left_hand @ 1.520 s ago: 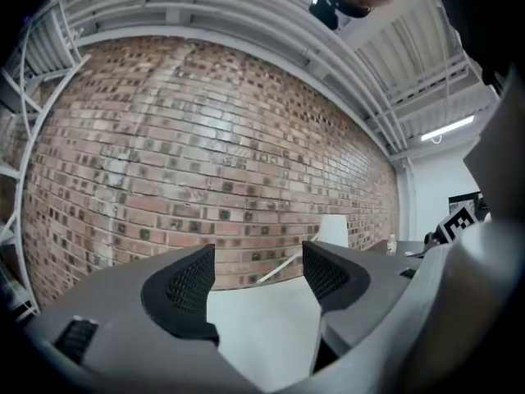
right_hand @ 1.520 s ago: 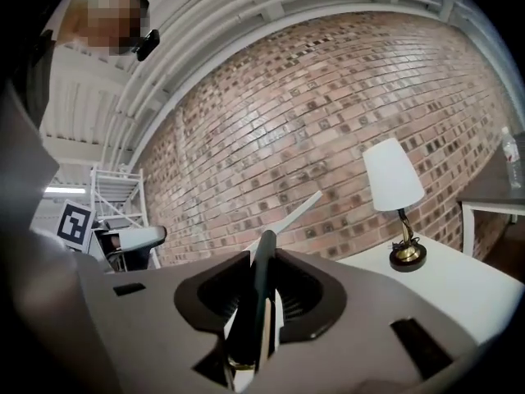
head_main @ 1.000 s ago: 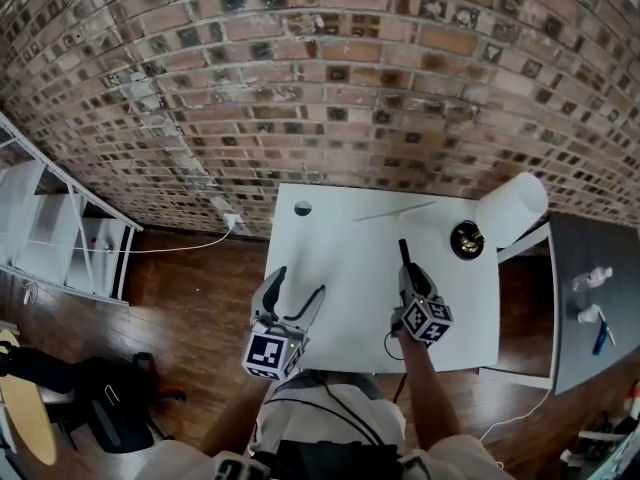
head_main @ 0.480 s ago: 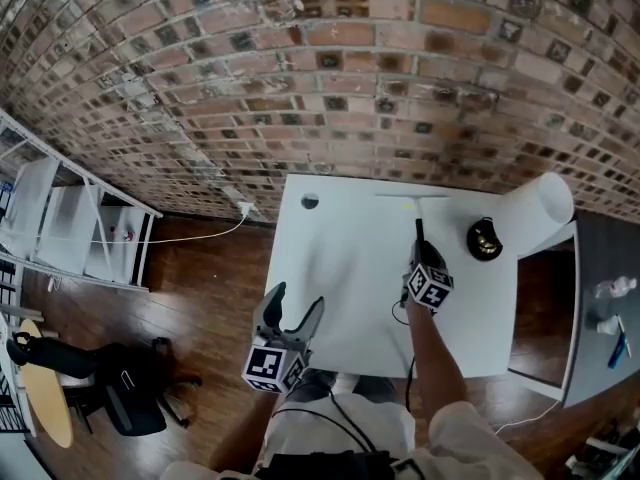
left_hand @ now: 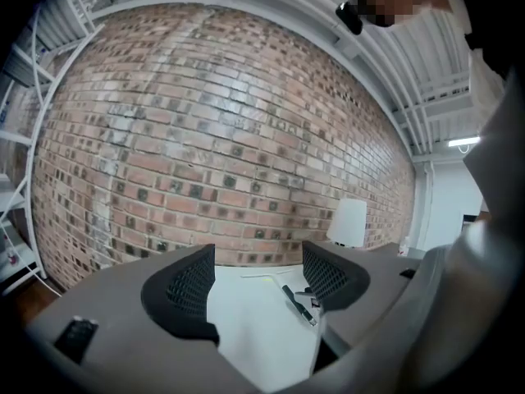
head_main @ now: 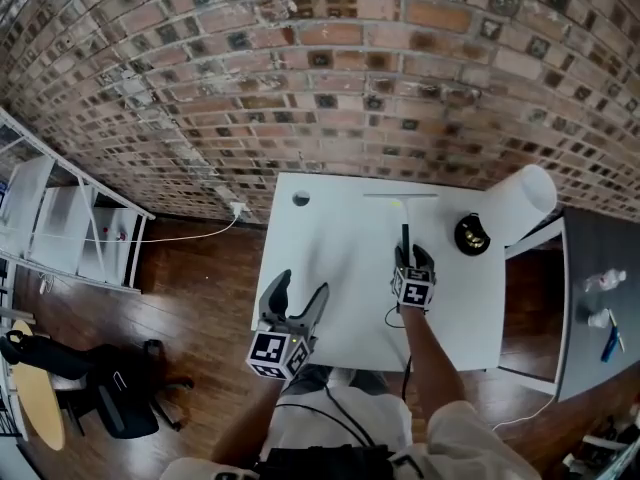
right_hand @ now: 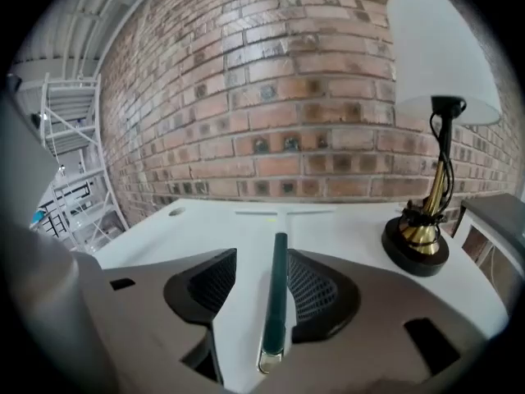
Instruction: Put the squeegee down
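Observation:
The squeegee (head_main: 405, 230) lies flat on the white table (head_main: 330, 258), its pale blade by the back edge and its dark handle pointing at me. My right gripper (head_main: 412, 258) sits low over the handle's near end. In the right gripper view the handle (right_hand: 277, 294) runs between the jaws, close to the right pad (right_hand: 316, 290), with a clear gap on the left; the jaws are opening. My left gripper (head_main: 300, 293) hovers open and empty at the table's front left corner. The left gripper view (left_hand: 258, 281) shows the squeegee (left_hand: 297, 302) lying beyond it.
A lamp with a white shade (head_main: 515, 206) and a dark round base (head_main: 470, 235) stands at the table's back right, close to the squeegee. A cable hole (head_main: 301, 199) is at the back left. Brick wall behind, white shelving (head_main: 60, 228) left, a dark side table (head_main: 600, 298) right.
My right gripper came down with the squeegee until it lay on the table, then its jaws parted from the handle. My left gripper drifted a little lower.

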Motion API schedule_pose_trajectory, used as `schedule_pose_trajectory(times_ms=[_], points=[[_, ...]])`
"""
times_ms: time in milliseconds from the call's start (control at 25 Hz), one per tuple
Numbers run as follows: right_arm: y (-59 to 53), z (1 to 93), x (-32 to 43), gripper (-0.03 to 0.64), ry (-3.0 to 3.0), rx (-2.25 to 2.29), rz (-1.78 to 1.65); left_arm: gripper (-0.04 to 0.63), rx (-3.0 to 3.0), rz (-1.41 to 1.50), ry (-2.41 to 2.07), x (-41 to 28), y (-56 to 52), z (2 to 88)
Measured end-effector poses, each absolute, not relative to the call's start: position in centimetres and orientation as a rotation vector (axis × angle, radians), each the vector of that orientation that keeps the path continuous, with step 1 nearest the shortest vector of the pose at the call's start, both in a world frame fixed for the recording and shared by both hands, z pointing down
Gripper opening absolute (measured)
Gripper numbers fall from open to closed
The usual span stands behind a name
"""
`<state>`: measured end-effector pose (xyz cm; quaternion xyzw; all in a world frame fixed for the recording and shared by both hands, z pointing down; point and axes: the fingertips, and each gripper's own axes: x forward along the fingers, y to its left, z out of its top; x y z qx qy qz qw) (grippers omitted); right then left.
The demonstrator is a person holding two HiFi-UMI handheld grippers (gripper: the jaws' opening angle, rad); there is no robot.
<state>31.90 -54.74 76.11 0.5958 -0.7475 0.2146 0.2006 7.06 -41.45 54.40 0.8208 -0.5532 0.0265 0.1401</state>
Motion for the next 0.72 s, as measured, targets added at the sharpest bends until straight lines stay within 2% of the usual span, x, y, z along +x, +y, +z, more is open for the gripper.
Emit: schedule_pose_trajectory(times_ms=[80,320,600,720], points=[[-53.9,73.1,31.6,0.237,-2.186,1.677,0.533,0.322,2.402,0.093,-1.605,6.9,-41.5,53.9],[-50.7,60.2,31.3,0.377,-2.502,1.714,0.381,0.322,2.574,0.153,-1.632,6.9,-42.2,51.2],[-45.4,49.9,32.6,0.377,-2.617,1.845,0.182,0.322,2.639,0.099,-1.716,6.3,-41.9,49.0],[-43.4,48.0,31.8,0.377,-2.732,1.819,0.215,0.324,2.646,0.054,-1.705,6.4,-41.2,48.3]])
